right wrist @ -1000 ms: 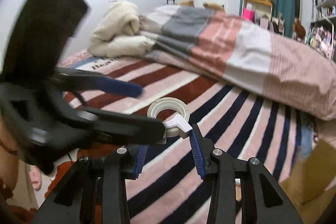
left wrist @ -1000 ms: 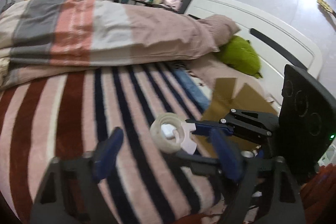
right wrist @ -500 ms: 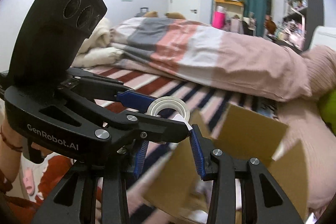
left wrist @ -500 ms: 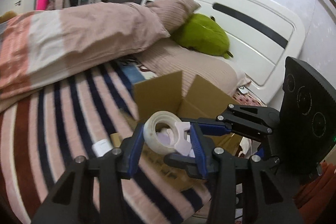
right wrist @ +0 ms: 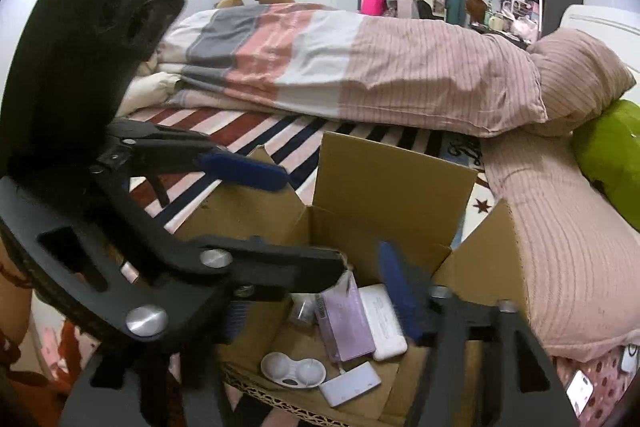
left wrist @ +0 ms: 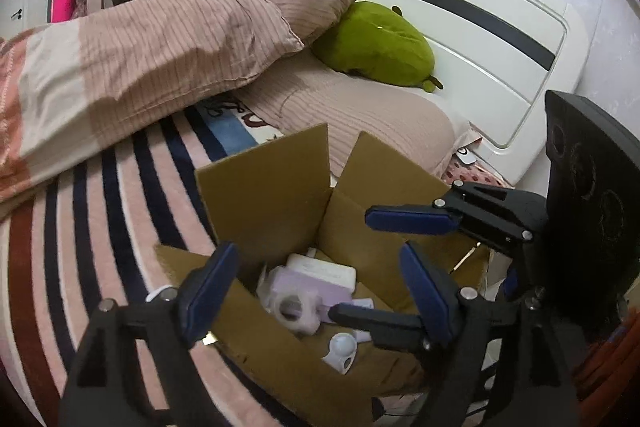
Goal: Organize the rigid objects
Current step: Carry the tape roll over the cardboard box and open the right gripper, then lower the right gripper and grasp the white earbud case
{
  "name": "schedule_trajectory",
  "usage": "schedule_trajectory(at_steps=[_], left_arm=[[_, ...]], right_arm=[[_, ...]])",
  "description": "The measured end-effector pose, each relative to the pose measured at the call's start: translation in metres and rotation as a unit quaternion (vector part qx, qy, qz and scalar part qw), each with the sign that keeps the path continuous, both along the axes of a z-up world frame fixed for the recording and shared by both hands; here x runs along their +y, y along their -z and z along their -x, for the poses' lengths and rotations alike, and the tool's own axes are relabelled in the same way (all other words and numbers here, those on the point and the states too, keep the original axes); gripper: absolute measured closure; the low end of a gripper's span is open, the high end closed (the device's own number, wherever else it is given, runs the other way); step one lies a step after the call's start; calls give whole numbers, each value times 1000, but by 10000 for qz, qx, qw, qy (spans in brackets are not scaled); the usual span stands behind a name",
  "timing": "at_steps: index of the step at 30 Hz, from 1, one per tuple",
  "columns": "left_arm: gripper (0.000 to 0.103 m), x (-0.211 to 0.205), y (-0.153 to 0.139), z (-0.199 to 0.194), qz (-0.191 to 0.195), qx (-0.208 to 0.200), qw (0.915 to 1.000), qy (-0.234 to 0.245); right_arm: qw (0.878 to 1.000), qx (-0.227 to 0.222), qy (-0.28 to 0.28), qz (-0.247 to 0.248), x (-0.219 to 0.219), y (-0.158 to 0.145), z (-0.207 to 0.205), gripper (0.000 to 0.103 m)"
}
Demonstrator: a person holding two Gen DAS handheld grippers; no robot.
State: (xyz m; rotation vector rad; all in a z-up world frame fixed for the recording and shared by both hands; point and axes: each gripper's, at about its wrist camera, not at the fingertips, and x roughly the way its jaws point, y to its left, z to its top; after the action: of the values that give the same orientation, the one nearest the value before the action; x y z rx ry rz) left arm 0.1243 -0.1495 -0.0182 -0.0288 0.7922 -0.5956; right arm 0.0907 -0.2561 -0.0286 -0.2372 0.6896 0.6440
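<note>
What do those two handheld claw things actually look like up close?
Both are matte black frames with silver screw heads at the joints. The left gripper and right gripper each end in two fingers faced with ribbed blue pads. Behind each sits a flat, angular black housing with round recesses. A thin black cable loops beside the left one's frame in the right wrist view.

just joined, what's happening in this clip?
A person with two handheld grippers is tidying small items into an open brown cardboard box on the striped bed. The clear roll of tape now lies inside, on a flat lilac box beside a white rectangular case. The left gripper and right gripper both hang open and empty over the box; the drop looks done.
</note>
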Motion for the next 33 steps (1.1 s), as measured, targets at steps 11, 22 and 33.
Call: schedule_trajectory(at_steps=[11, 22, 33], left_arm=[[16, 56, -21, 39, 166, -404, 9985, -337], [12, 194, -8, 85, 81, -685, 9830, -1699], [12, 256, 55, 88, 189, -278, 9764, -2134]], right_arm=[[9996, -73, -109, 240, 34, -13, 19, 42], [9945, 240, -1021, 31, 149, -12, 39, 42], [9909, 1216, -195, 544, 203, 82, -18, 42]])
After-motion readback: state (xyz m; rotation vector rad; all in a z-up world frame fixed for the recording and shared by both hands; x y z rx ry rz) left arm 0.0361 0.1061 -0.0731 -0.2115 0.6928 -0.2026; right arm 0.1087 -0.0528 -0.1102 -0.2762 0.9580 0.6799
